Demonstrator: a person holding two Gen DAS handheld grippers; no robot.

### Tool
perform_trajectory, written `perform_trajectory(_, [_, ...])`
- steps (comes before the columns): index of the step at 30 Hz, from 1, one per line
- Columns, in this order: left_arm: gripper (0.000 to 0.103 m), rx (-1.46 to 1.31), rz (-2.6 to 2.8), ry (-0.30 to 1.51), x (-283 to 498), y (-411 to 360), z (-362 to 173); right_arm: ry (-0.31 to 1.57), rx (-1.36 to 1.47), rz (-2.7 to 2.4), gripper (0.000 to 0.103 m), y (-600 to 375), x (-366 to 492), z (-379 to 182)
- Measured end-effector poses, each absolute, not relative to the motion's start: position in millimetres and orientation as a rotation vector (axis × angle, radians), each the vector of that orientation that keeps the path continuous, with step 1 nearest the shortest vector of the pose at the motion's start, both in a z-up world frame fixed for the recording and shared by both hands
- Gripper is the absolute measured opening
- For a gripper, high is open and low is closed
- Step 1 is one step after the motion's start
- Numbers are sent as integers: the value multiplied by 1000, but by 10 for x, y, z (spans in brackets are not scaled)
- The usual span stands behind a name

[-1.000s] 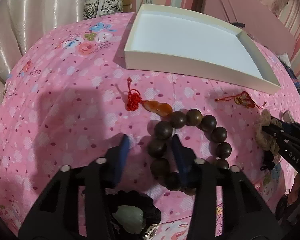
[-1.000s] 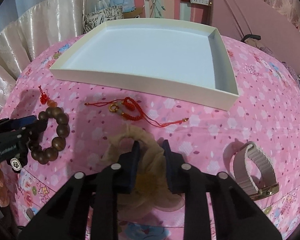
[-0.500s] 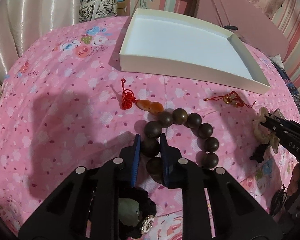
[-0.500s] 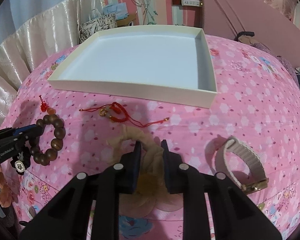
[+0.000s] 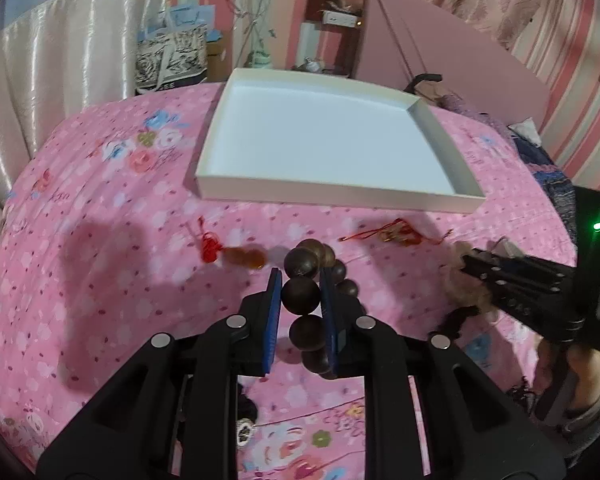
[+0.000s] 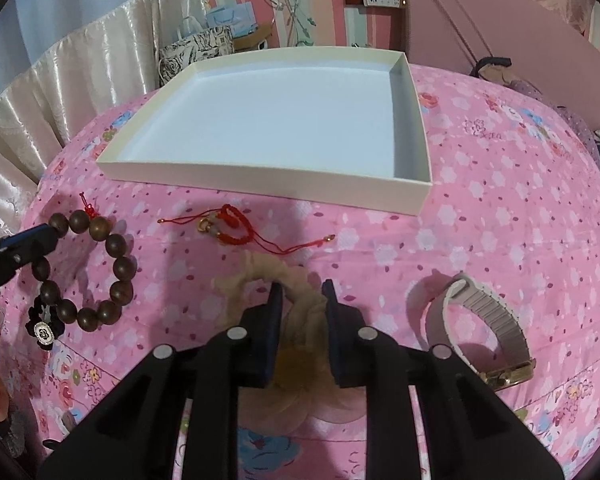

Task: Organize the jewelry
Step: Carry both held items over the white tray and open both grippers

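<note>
A bracelet of big dark wooden beads [image 5: 300,296] hangs between my left gripper's [image 5: 300,276] blue pads, which are shut on one bead, with the other beads trailing toward the pink cloth. From the right wrist view the bracelet [image 6: 116,268] forms a ring beside the left gripper [image 6: 20,244]. My right gripper [image 6: 302,286] is shut on a beige braided hair tie [image 6: 256,276] low over the cloth. The white tray [image 5: 340,196] [image 6: 260,182] stands empty beyond both.
On the flowered pink cloth lie a red cord charm with a gold bead [image 6: 220,226], an orange gourd pendant on a red knot [image 5: 244,258], a beige-strapped watch [image 6: 480,320] and a black tie with a round charm [image 6: 44,332]. Curtains and bags stand behind.
My left gripper closed on a bead of the wooden bracelet and rose with it, so the bracelet now hangs. The right gripper stayed shut on the hair tie, nearly still.
</note>
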State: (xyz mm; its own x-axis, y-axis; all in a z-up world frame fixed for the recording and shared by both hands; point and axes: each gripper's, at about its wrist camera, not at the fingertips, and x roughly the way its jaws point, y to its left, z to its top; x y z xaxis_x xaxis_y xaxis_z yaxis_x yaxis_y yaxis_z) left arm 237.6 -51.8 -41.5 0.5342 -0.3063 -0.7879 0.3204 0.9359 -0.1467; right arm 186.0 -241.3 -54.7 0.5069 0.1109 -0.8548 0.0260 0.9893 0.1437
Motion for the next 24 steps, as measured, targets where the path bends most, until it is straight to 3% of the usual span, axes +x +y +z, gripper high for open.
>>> perform_trajectory(14, [17,24,-433,888,2484,-684,51,999,171,46,20,-2570,2078,-210])
perform_trajectory(24, [17,28,-454,833,3101,-875,552,971,143,-18,20,-2698,2877,82])
